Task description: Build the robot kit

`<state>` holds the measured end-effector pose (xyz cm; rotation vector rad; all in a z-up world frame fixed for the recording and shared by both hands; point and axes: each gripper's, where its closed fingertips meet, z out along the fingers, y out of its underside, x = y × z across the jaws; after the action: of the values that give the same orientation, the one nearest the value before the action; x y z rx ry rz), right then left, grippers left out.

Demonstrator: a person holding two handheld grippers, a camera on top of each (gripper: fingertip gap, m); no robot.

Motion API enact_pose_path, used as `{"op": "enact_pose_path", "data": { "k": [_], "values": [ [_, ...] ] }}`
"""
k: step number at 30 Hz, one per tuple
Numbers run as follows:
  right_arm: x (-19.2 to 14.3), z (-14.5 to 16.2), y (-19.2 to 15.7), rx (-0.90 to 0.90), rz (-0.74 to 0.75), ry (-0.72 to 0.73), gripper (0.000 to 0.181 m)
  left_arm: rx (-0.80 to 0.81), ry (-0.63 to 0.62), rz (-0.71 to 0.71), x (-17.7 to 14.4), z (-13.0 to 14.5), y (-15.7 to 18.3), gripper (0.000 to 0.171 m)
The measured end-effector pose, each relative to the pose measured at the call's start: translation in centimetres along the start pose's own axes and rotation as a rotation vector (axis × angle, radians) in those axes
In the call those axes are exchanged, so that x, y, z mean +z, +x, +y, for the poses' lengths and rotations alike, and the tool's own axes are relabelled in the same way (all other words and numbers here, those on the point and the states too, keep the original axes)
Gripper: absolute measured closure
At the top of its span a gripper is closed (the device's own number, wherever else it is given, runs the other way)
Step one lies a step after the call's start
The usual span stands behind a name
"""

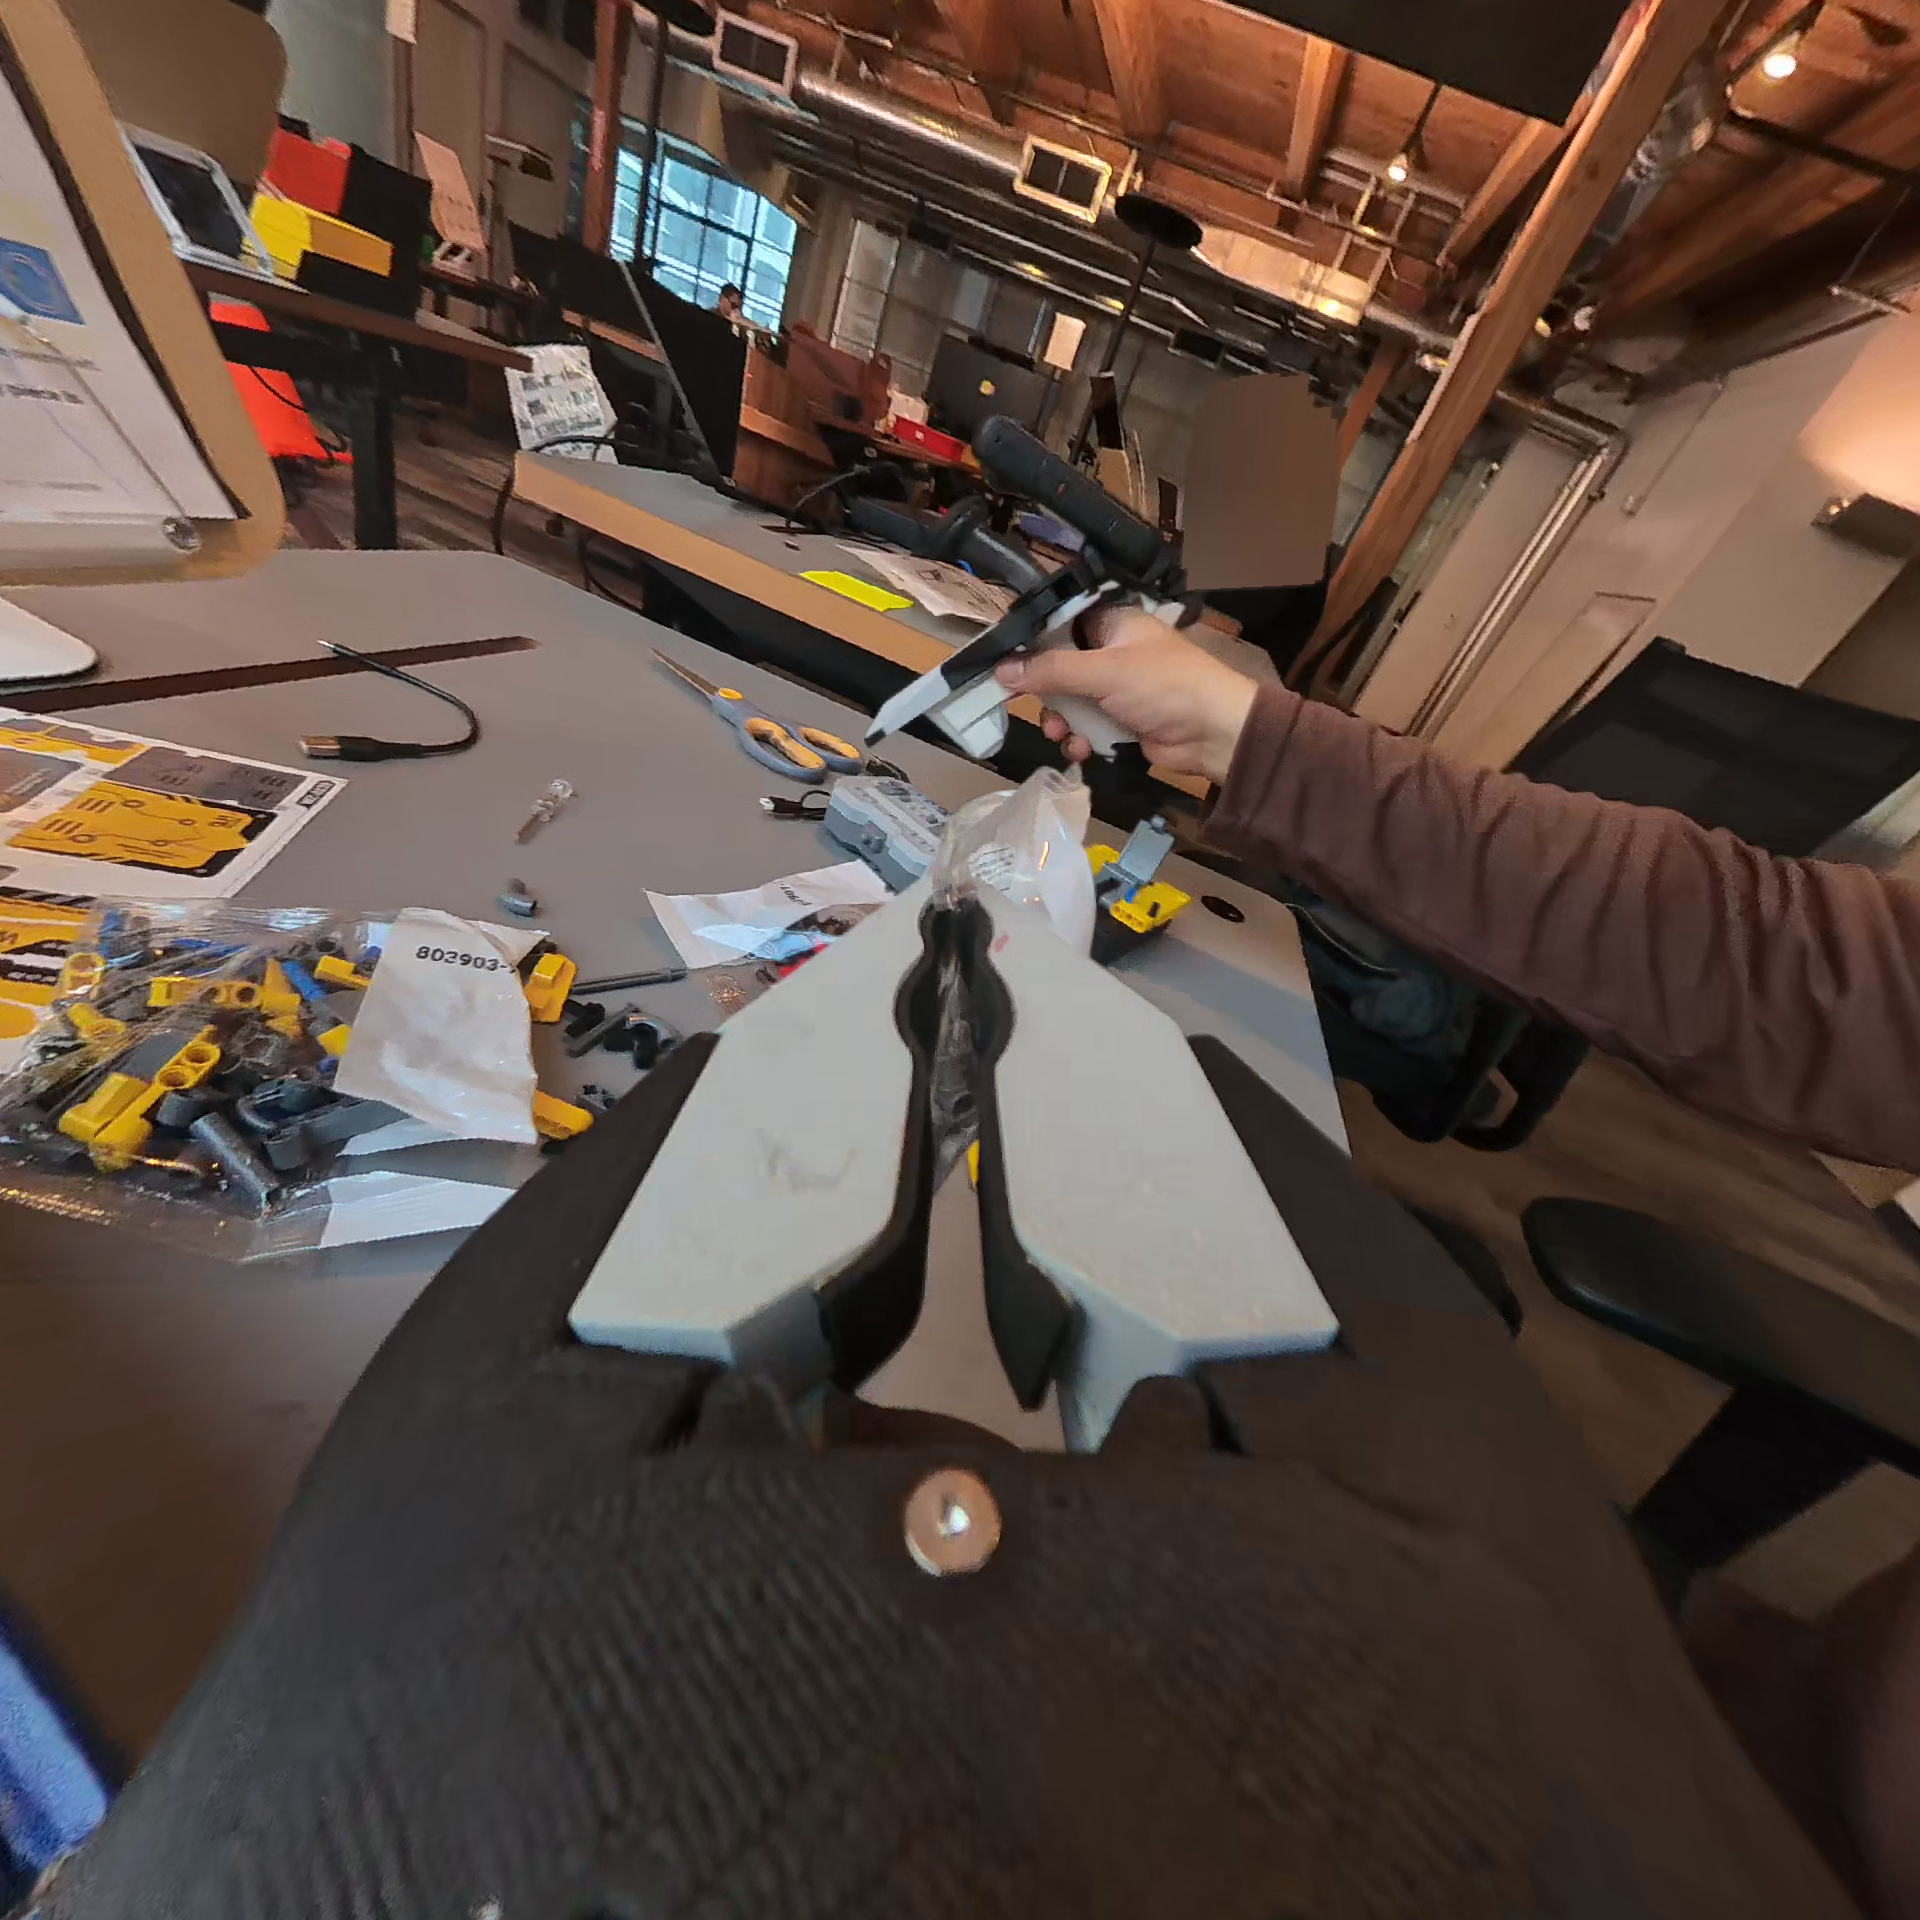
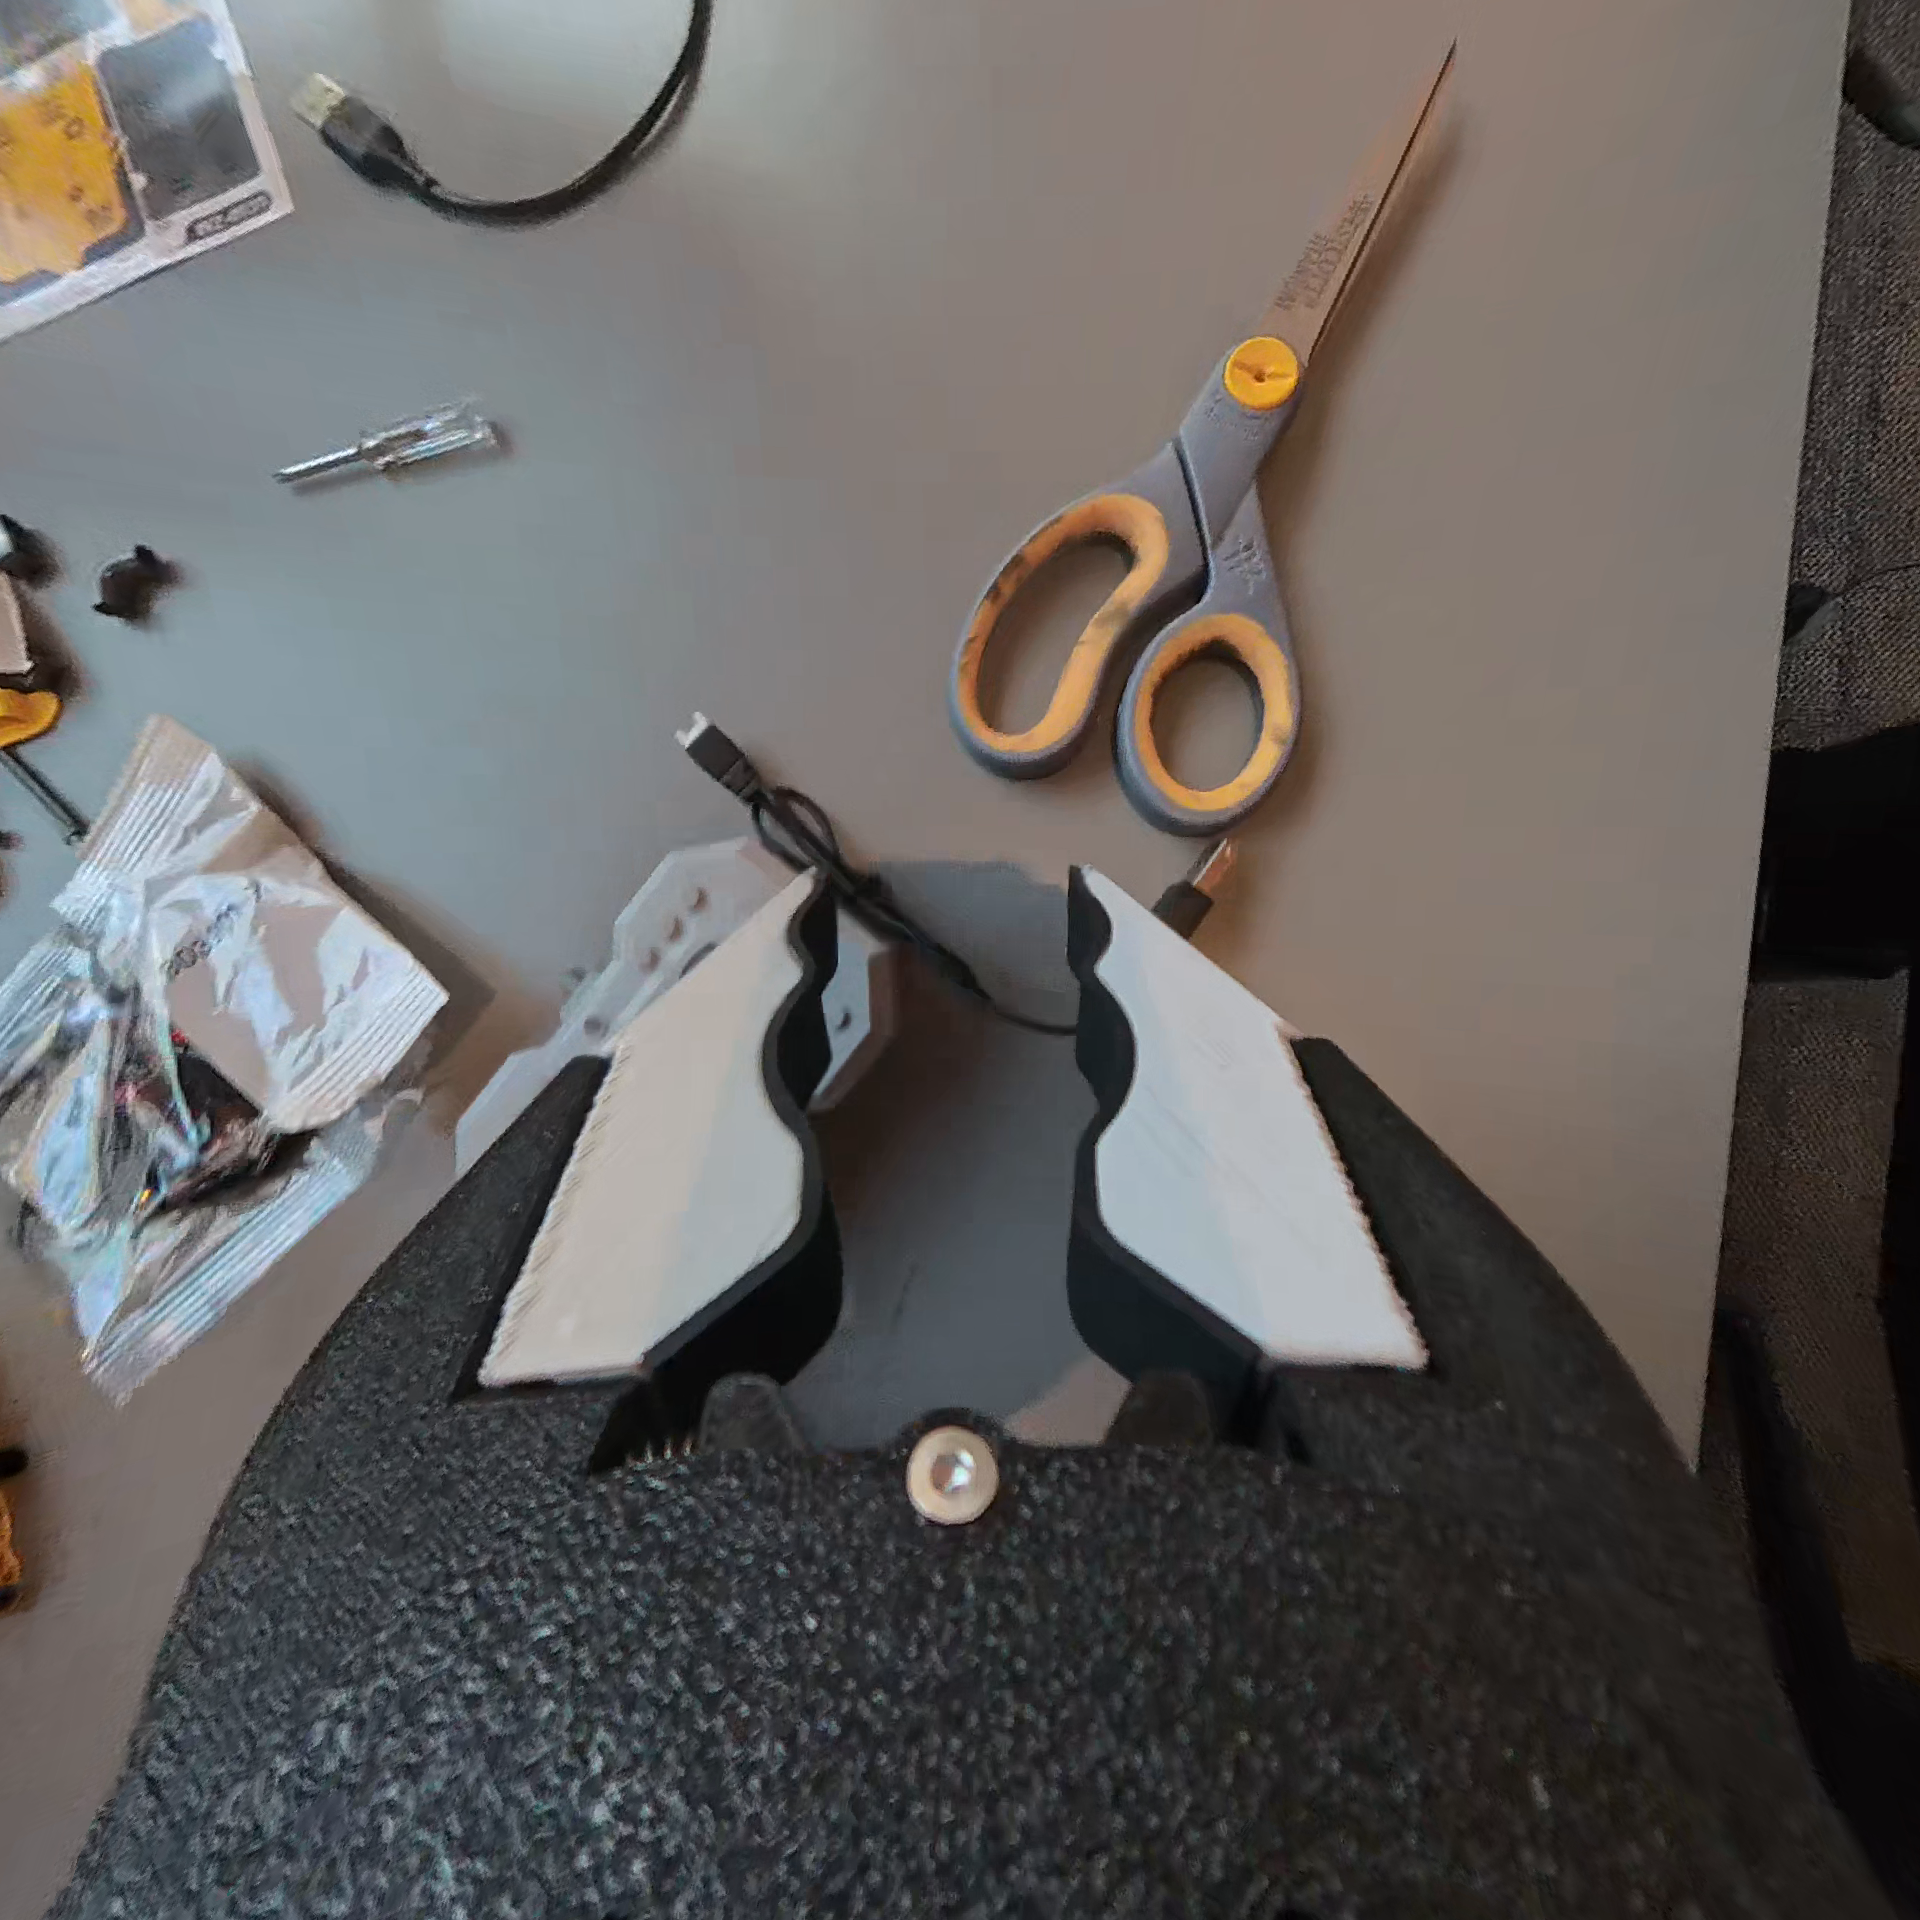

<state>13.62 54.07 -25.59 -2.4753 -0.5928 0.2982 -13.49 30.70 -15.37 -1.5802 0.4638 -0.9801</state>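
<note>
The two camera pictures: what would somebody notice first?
In the left wrist view, the left gripper is shut on a crinkly clear plastic bag held up above the grey table. In the right wrist view, the right gripper hangs open over the table, with orange-and-grey scissors lying just beyond it, near the table's right edge.

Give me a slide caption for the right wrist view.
Open right claw hovers over a grey table, near scissors and a black cable.
</note>
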Motion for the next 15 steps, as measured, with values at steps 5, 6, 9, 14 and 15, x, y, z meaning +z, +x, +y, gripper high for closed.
{"op": "enact_pose_path", "data": {
  "k": [5, 6, 9, 14, 15],
  "values": [
    [4.1, -2.6, 2.6, 0.036, 0.099, -0.074, 0.135, -0.019, -0.024, -0.041, 0.3, 0.8, -0.9, 0.171],
    [4.9, -2.8, 2.9, 0.043, 0.108, -0.103, 0.134, -0.02, -0.033, -0.046, 0.4, 1.0, -1.0, 0.171],
    [6.8, -2.1, 3.4, 0.058, 0.121, -0.222, 0.134, -0.044, -0.044, -0.038, 0.5, 1.3, -1.1, 0.171],
    [7.0, -1.8, 3.6, 0.063, 0.078, -0.274, 0.151, -0.064, -0.059, -0.037, 0.8, 1.7, -1.2, 0.171],
    [7.0, -1.8, 3.7, 0.057, 0.072, -0.278, 0.153, -0.058, -0.065, -0.039, 0.9, 1.8, -1.2, 0.171]
  ]
}}
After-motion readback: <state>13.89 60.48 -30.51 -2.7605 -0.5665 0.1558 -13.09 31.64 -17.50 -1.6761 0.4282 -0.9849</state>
